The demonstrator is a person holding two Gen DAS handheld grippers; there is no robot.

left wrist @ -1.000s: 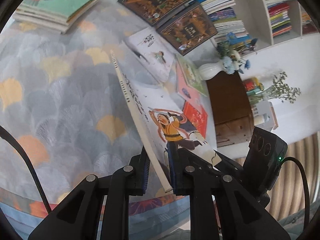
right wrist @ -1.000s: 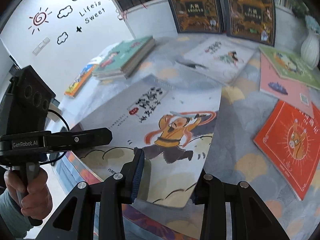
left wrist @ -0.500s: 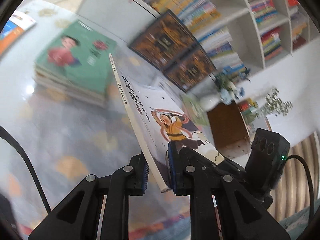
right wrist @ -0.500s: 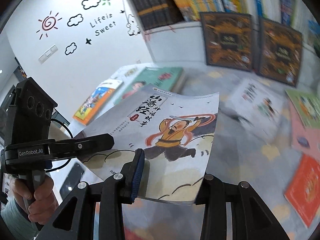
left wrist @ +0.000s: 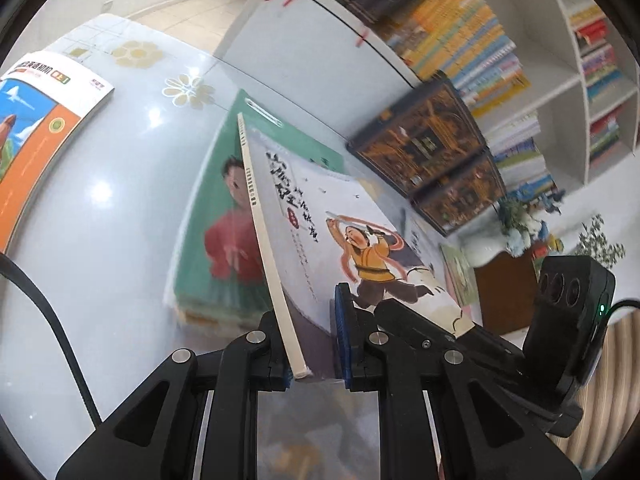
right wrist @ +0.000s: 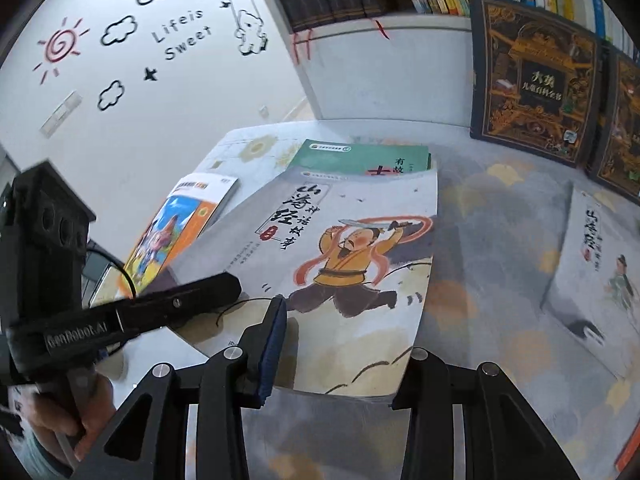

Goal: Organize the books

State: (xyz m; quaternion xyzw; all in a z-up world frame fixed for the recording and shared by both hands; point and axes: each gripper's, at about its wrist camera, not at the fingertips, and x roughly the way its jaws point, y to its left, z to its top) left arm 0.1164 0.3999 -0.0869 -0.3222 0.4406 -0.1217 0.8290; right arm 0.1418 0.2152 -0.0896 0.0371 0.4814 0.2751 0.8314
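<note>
My left gripper (left wrist: 314, 344) is shut on the lower spine corner of a grey-white picture book with a warrior in orange on its cover (left wrist: 320, 232). The book is held tilted in the air over a green stack of books (left wrist: 224, 240). In the right wrist view the same warrior book (right wrist: 340, 248) lies between my right gripper's (right wrist: 340, 364) spread fingers, and the green stack (right wrist: 360, 158) shows just beyond its far edge. The right gripper is open with the book's near edge between its jaws. The left gripper (right wrist: 120, 316) shows at the left of that view.
An orange and blue book (left wrist: 36, 128) lies at the table's left end (right wrist: 176, 228). Two dark ornate books (right wrist: 532, 80) lean on the bookshelf behind. Another grey picture book (right wrist: 596, 280) lies to the right. A white vase (left wrist: 488, 248) stands on a brown cabinet.
Both grippers have carried the warrior book up off the patterned cloth and leftward, so it now hangs over the green stack. The left grip on the book has stayed shut.
</note>
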